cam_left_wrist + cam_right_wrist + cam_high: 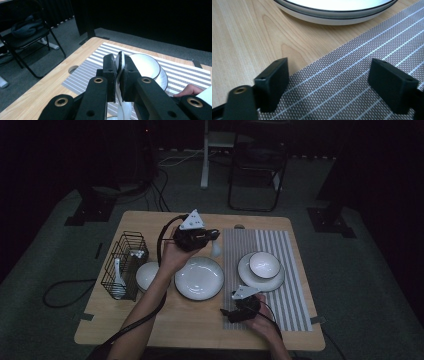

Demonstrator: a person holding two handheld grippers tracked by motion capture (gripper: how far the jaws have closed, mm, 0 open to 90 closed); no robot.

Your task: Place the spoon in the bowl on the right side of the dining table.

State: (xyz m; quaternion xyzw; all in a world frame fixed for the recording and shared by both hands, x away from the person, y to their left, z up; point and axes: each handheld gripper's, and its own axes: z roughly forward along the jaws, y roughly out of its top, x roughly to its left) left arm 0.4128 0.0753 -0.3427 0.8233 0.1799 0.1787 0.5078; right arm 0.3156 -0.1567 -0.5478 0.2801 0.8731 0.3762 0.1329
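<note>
The high camera hangs above the person's edge of the tabletop (150,320) and looks forward and down, far enough off to take in the whole top, the floor beyond and a chair (257,165) at the back.

The left tool's (212,236) camera rides on it, raised over the tabletop, and looks along its two jaws across the striped mat (95,62) toward the far corner; the same chair (22,32) appears there.

The right tool's (225,314) camera sits very low and close, looking along its jaws at the mat's (352,82) edge and the rim of the large plate (337,12), the plate (199,278) at the middle of the high view.
</note>
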